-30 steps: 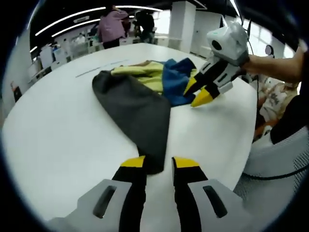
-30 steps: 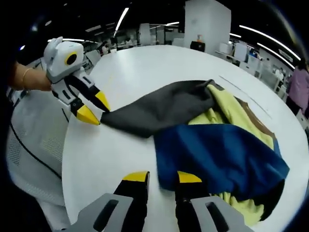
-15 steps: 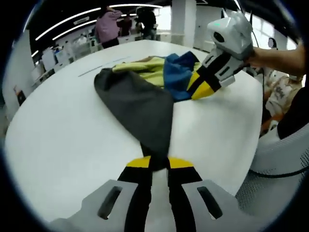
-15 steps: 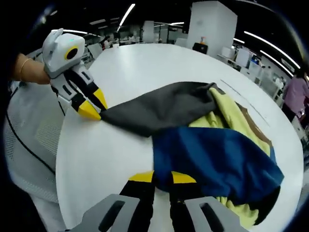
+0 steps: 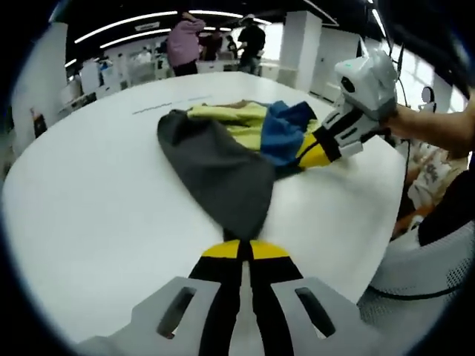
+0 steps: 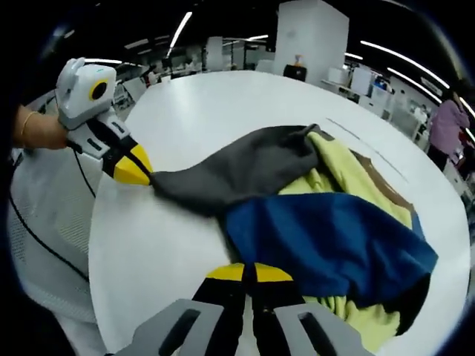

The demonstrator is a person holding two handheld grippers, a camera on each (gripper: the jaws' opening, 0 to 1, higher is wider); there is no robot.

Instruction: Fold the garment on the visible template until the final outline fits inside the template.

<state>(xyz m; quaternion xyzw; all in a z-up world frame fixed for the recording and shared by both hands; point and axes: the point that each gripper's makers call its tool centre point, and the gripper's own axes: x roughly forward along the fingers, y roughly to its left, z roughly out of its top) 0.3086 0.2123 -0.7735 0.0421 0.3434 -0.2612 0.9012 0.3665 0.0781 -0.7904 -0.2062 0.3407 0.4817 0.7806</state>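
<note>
A crumpled garment lies on a round white table (image 5: pixel 96 185). Its dark grey sleeve (image 5: pixel 219 174) stretches toward the left gripper view, with yellow (image 5: pixel 230 119) and blue (image 5: pixel 278 133) panels behind. My left gripper (image 5: pixel 246 248) is shut on the grey sleeve's end; it also shows in the right gripper view as the left gripper (image 6: pixel 136 172). My right gripper (image 6: pixel 247 272) is shut on the edge of the blue panel (image 6: pixel 326 237); it also shows as the right gripper (image 5: pixel 312 152). A thin template line (image 5: pixel 167 104) runs across the table beyond the garment.
The table edge (image 6: pixel 100 274) curves close to both grippers, with a white mesh chair (image 6: pixel 44 245) beyond it. A person's hand (image 5: pixel 438 130) holds the right gripper. People (image 5: pixel 182 44) stand by desks in the far background.
Both grippers went from open to shut, the left on the grey sleeve end, the right on the blue edge. The garment has been drawn slightly toward the table's edge.
</note>
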